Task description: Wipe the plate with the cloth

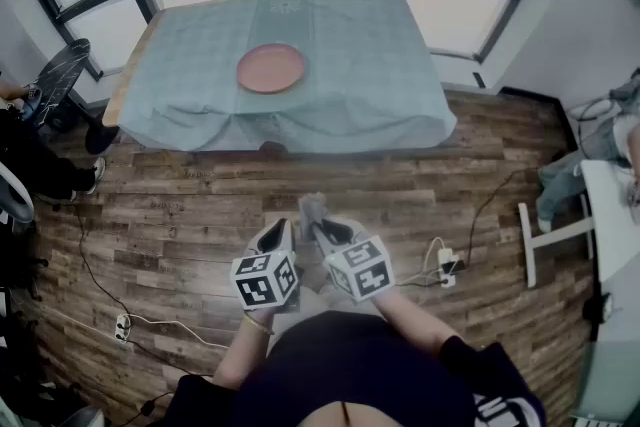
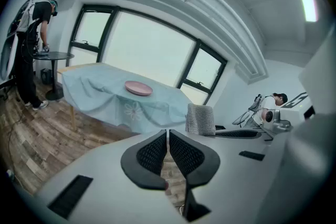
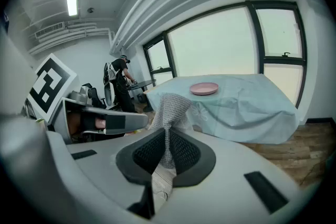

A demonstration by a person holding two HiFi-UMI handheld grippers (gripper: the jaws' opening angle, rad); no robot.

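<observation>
A pink plate (image 1: pixel 271 68) lies on a table draped in a light blue tablecloth (image 1: pixel 370 95), well ahead of me across the wooden floor. It also shows far off in the left gripper view as the plate (image 2: pixel 138 88) and in the right gripper view as the plate (image 3: pixel 204 88). My right gripper (image 3: pixel 167 136) is shut on a grey knitted cloth (image 3: pixel 170 107), which stands up out of its jaws. My left gripper (image 2: pixel 167 134) is shut with nothing between its pads. Both are held close to my body, left gripper (image 1: pixel 282 233) beside right gripper (image 1: pixel 318 233), with the cloth (image 1: pixel 312 210) between them.
A person in black (image 1: pixel 40 155) stands at a small round table (image 2: pixel 52 56) left of the draped table. Another person (image 1: pixel 590 150) sits at the right by a white table (image 1: pixel 610 215). Cables and power strips (image 1: pixel 445 265) lie on the wooden floor. Windows run behind the table.
</observation>
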